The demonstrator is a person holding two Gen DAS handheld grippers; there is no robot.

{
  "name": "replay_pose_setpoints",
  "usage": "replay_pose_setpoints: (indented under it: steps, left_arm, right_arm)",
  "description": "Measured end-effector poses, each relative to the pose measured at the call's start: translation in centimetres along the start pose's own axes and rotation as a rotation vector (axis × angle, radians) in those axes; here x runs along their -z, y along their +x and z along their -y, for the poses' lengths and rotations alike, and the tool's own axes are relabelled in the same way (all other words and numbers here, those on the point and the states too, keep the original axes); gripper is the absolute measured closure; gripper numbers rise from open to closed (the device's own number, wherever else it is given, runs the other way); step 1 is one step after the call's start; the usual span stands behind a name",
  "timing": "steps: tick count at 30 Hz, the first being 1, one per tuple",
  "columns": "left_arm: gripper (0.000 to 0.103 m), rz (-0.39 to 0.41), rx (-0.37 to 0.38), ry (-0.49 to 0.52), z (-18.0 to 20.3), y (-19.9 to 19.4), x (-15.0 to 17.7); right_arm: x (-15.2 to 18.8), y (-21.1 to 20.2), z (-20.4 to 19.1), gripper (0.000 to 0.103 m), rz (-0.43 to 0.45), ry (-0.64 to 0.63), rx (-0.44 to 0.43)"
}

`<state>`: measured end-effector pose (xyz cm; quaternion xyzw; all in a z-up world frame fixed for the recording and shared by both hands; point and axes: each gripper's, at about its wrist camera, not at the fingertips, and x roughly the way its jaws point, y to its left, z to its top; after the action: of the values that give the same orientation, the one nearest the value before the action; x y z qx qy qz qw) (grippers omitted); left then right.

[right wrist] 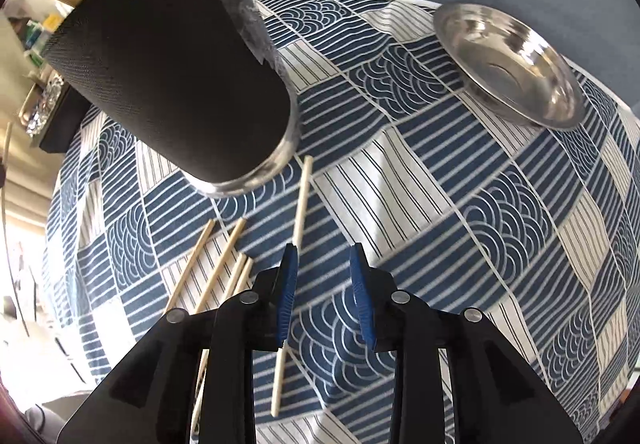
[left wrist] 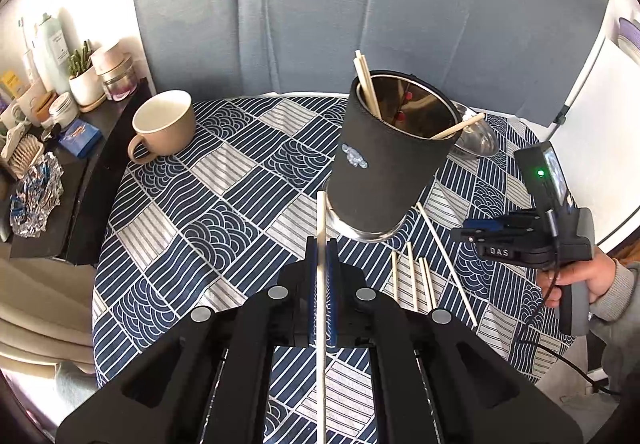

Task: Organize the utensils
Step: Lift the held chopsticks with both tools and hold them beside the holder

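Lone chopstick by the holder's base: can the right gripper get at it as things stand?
Probably yes. The right gripper is open above the cloth, and the lone chopstick lies flat just beside its left finger, apart from the black holder, with nothing covering it.

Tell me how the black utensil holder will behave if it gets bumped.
The black utensil holder is tall on a narrower metal base, so it may tip. Its chopsticks lean out and could shift. The patterned tablecloth probably resists sliding.
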<state>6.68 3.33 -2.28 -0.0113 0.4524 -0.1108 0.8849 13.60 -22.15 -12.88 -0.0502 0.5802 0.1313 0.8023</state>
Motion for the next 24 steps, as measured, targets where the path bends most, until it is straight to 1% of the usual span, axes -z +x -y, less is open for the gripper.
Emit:
replay_pose_setpoints:
  steps: [8,11,12,14,15,16,18,20,21,23,24]
  left_arm:
    - [0.098,-0.011,-0.017,-0.051,-1.5,0.1,0.7]
    - [0.098,-0.014,-0.017,-0.069,-1.9,0.3,0.8]
    - [0.098,-0.015,-0.017,-0.075,-2.1,0.3,0.9]
    - [0.098,-0.016,-0.016,-0.082,-2.2,0.5,1.0]
    - [0.098,-0.017,-0.015,-0.084,-2.2,0.6,1.0]
    - [0.098,-0.017,-0.013,-0.086,-2.2,0.6,1.0]
    - [0.098,-0.016,-0.007,-0.087,-2.1,0.7,1.0]
    - [0.098,-0.015,-0.005,-0.080,-1.9,0.7,0.8]
    - [0.098,-0.015,-0.006,-0.074,-1.8,0.7,0.7]
    - [0.098,-0.013,-0.007,-0.066,-1.7,0.7,0.4]
    - [0.098,-0.011,-0.006,-0.062,-1.6,0.7,0.3]
  right_arm:
    - [-1.2,2.5,-1.0,0.077,-0.065,-0.026,0.024]
    - [-1.5,2.8,-1.5,0.077,-0.056,-0.052,0.055]
    - [-1.6,2.9,-1.9,0.078,-0.065,-0.064,0.075]
    - [-2.2,3.4,-2.2,0.082,-0.082,-0.057,0.079]
    - [-2.3,3.5,-2.5,0.091,-0.086,-0.065,0.080]
    - [-2.5,3.6,-2.9,0.094,-0.087,-0.071,0.083]
    - [-2.6,3.6,-2.9,0.097,-0.085,-0.058,0.071]
    - [-2.6,3.5,-2.0,0.098,-0.083,0.003,0.024]
    - [-2.6,3.3,-1.7,0.102,-0.078,0.011,0.014]
    - [-2.4,2.7,-1.3,0.103,-0.070,0.037,-0.042]
    - [-2.2,2.3,-1.2,0.103,-0.060,0.044,-0.047]
